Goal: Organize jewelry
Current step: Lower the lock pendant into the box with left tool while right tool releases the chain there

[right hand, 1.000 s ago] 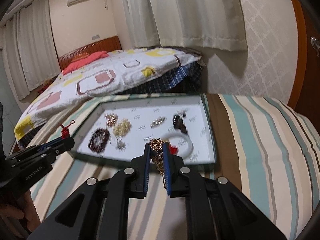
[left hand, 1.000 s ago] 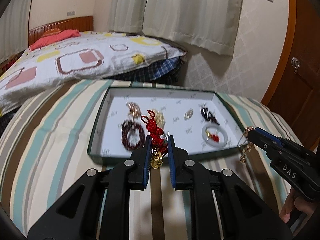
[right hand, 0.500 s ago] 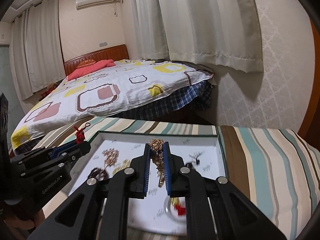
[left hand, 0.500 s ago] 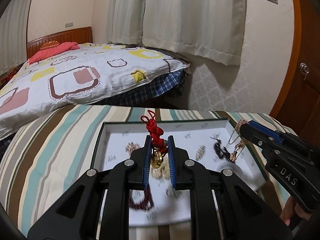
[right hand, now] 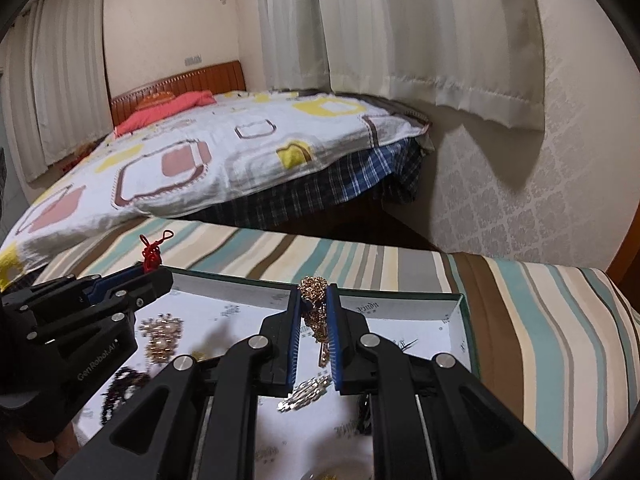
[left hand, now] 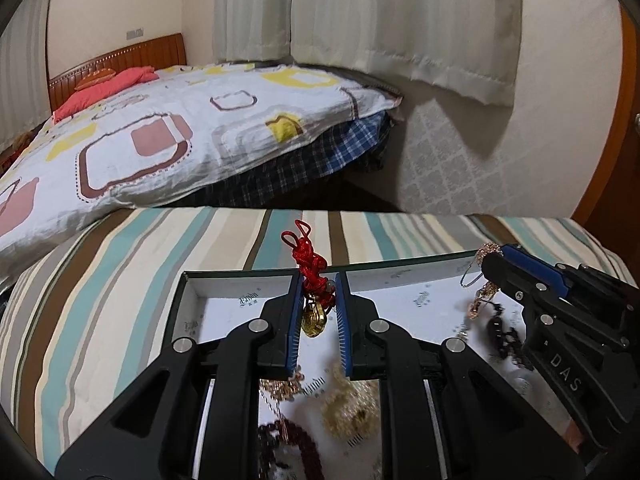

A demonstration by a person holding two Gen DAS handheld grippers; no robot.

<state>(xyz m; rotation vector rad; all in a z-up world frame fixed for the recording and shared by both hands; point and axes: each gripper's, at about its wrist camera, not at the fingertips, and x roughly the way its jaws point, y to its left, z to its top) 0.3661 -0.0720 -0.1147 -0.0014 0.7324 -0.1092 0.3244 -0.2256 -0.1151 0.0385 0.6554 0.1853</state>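
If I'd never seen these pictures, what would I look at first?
Probably the red knotted charm with a gold pendant, pinched between the left gripper fingers right in the middle, above the white jewelry tray. Next, the bunched gold chain held in the right gripper over the same tray. Behind both sits a big bed with a patterned quilt.

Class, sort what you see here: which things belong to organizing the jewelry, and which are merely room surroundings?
Part of the job:
- left tongs, shut on the red knotted charm
- right tongs, shut on the gold chain
- white tray with loose jewelry
- dark bead bracelet

Just surroundings:
- striped cover
- patterned quilt
- curtains
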